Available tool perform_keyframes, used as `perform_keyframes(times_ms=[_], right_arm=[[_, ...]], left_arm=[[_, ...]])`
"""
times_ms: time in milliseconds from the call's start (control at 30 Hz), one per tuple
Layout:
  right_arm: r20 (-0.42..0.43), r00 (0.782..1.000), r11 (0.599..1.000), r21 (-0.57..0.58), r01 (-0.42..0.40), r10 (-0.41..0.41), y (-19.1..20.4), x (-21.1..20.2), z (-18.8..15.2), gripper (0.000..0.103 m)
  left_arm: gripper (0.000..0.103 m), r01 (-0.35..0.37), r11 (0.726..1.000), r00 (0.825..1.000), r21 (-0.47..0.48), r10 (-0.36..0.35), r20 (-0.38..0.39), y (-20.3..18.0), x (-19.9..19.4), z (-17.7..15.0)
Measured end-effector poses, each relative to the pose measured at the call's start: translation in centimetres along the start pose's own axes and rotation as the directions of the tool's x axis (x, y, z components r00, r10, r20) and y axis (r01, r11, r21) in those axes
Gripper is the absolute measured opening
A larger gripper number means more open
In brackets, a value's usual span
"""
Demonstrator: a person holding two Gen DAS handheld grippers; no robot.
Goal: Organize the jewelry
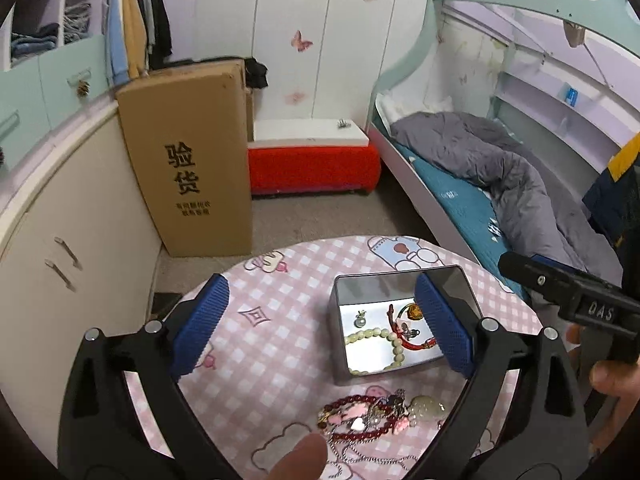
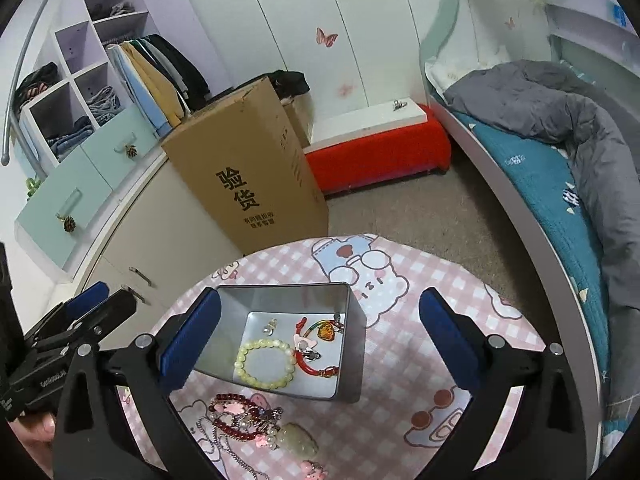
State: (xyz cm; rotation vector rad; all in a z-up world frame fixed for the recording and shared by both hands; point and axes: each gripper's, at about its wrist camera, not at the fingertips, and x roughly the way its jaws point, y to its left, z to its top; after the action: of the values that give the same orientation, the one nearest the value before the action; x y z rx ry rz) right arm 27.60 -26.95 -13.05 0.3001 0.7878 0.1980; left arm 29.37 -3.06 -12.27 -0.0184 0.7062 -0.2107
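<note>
An open metal tin point(image 1: 337, 344) point(image 2: 354, 364) stands on the round table point(image 1: 256, 384) point(image 2: 404, 384), which has a pink checked cloth. Inside lie a pale bead bracelet point(image 1: 385, 335) point(image 2: 245, 360), a red cord bracelet point(image 1: 408, 345) point(image 2: 308, 365) and small charms. In front of the tin is a tangled pile of jewelry point(image 1: 360, 414) point(image 2: 246, 416): a dark red bead bracelet, chains, pink charms, a pale jade pendant point(image 1: 426, 406) point(image 2: 296, 438). My left gripper point(image 1: 322, 320) hangs open over the tin's left side, holding nothing. My right gripper point(image 2: 320, 336) is open above the tin, also holding nothing.
A tall cardboard box point(image 1: 188, 168) point(image 2: 252, 176) leans on the cabinets beyond the table. A red bench point(image 1: 312, 168) sits at the wall and a bed point(image 1: 480, 184) point(image 2: 560, 160) runs along the right. A thumb point(image 1: 300, 458) shows at the bottom edge.
</note>
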Motion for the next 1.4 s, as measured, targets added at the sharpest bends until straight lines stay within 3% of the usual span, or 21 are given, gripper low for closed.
perform_keyframes(times_ms=[400,633,933,1200,1400], right_arm=[[0.111,0.994,0.997,-0.071,0.017,-0.009,2.1,-6.1,-0.9,0.096],[0.136,0.991,0.995,-0.099,0.022,-0.008,2.4,-8.7,-3.6,0.096],[0.114,0.993,0.997,-0.067,0.035,-0.027,1.5,-10.4,-9.4,0.096],[0.004,0.999,0.998,-0.041,0.046,-0.046,0.1,-8.8,-13.4,0.096],[-0.050,0.995,0.994,-0.067,0.082,-0.086,-0.6,-7.3,-14.9,0.096]], left_arm=[[0.092,-0.023,0.999,0.992,0.024,0.020,0.124,0.1,-7.3,-1.9],[0.092,-0.012,1.000,0.991,0.002,0.012,0.131,1.5,-9.1,-4.1],[0.092,-0.020,1.000,0.997,-0.017,0.021,0.077,2.4,-9.7,-9.5],[0.092,-0.040,0.998,0.995,0.045,0.044,-0.089,1.0,-4.5,-13.9],[0.092,-0.023,0.998,0.992,0.059,0.030,-0.121,-0.1,-3.2,-14.8]])
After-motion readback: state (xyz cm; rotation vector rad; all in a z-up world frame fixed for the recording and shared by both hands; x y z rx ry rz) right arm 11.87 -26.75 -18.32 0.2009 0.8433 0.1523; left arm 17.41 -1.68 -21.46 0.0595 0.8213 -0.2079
